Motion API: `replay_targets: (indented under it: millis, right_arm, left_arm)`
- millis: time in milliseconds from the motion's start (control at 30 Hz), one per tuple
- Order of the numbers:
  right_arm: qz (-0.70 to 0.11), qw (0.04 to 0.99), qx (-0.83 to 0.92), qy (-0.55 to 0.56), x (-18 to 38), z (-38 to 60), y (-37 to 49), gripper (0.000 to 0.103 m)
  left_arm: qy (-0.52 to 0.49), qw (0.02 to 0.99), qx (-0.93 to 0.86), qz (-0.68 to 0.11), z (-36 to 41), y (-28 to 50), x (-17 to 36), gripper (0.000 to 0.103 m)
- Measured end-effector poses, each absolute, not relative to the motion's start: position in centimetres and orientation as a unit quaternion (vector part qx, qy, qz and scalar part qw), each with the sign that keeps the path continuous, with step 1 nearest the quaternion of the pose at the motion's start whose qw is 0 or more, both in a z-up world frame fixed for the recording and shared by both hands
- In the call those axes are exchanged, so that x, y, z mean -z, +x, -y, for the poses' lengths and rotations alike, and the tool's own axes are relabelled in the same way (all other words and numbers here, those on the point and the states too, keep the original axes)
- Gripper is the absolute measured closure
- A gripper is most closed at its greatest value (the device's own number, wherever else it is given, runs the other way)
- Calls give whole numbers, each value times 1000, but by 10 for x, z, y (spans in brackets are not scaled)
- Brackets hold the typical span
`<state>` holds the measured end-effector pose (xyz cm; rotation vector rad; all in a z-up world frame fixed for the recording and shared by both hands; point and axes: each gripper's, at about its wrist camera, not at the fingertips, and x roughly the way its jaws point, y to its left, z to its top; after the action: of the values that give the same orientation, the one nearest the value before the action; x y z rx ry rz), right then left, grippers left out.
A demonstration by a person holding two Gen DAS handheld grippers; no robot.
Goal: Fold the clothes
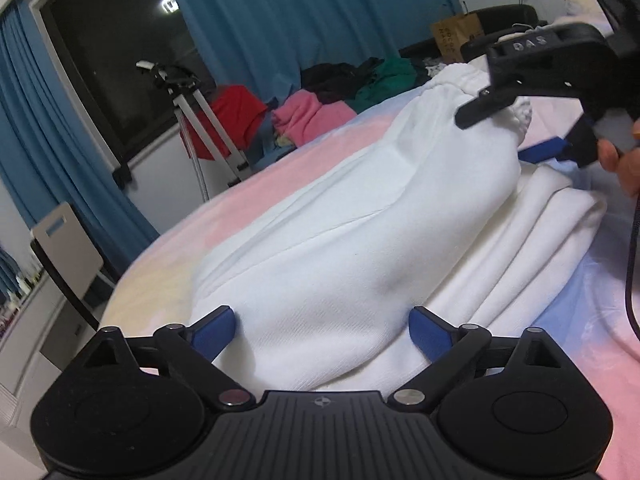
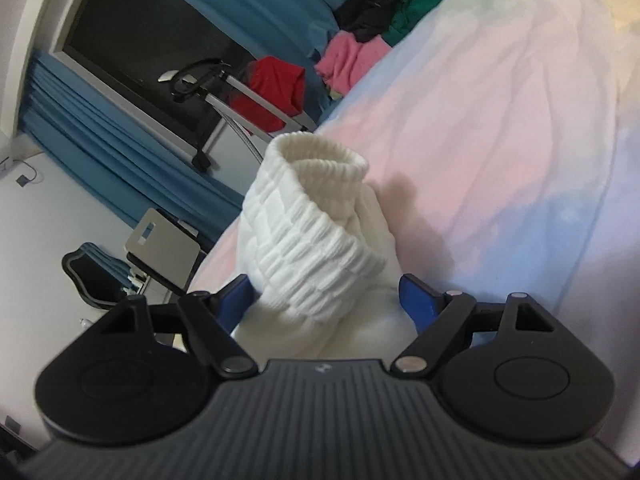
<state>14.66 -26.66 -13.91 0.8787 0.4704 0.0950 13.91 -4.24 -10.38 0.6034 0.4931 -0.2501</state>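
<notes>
Left wrist view: white sweatpants [image 1: 360,216] spread along pastel bed [image 1: 248,208], hump of fabric bulging between left tongs [image 1: 322,330]; blue pads wide apart, pressed against cloth either side, not clamped. Ribbed waistband [image 1: 460,80] lifted near bed's far edge, pinched in right tongs [image 1: 486,106]. "DAS" readable on right tongs' body. Right wrist view: right tongs [image 2: 326,300] partly closed around gathered white fabric just behind waistband [image 2: 308,216], pads touching both sides. Clothes pile [image 1: 332,92] beyond far edge.
</notes>
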Motion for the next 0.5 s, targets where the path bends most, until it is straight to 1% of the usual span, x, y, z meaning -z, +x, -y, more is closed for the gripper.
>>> replay_targets:
  millis: [33,67,100,200,267,400,500]
  right_arm:
    - [-221,883,-42,412,137,264,148,33]
    - [-217,890,-37,400,133,260,149,43]
    - [-213,894,-34,393,130,259,148,48]
    - [-199,902,-32,381,119,256,141,57]
    - [-189,907,-31,374,111,255,136,59]
    - [-171,917,-28,358,97,252,126,61]
    - [-156,925,-26,346,86,250,119,61]
  left_arm:
    - [292,919,117,-237,43,140,105,6]
    - [287,922,113,-234,44,141,106,5]
    - [280,924,114,-235,44,142,107,2]
    - [273,928,124,-219,42,140,108,2]
    - [270,931,122,-212,40,141,108,2]
    - [228,947,99,-205,32,138,99,2]
    - [234,948,99,-190,32,131,97,3]
